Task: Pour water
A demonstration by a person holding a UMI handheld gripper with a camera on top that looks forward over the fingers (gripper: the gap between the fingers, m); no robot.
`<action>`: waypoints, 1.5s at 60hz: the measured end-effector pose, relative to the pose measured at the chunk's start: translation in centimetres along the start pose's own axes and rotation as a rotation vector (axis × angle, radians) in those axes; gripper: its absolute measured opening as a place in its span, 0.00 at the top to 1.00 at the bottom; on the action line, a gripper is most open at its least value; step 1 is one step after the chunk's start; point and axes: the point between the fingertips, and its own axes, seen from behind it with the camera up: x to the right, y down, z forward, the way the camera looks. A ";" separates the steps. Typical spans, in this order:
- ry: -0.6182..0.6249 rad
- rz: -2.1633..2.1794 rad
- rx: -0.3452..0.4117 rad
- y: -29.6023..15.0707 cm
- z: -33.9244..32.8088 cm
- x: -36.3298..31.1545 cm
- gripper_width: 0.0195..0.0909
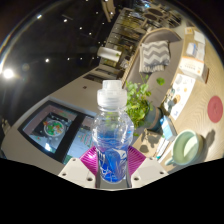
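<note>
Tongs (113, 172) clamp the clear plastic water bottle with white cap (112, 130), held upright above the surface (80, 100). We judge spillage unlikely while capped; slippage through wet sides could drop it.

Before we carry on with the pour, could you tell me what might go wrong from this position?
1. The white cap appears to be on the water bottle, so tilting now would likely pour nothing.
2. The gripper holds the bottle low on its body; it might slip or swing when tipped.
3. The potted plant stands just beyond and could be knocked.
</note>
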 end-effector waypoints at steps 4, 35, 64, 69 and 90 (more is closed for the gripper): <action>0.027 -0.198 0.051 -3.2 -1.3 -0.8 0.78; 0.512 -1.000 0.110 -16.8 -7.5 16.4 0.78; 0.576 -1.037 0.060 -15.4 -8.8 25.1 0.70; 0.578 -1.017 0.047 -15.4 -8.8 25.2 0.60; 0.749 -0.961 -0.104 -11.5 -16.2 23.2 0.07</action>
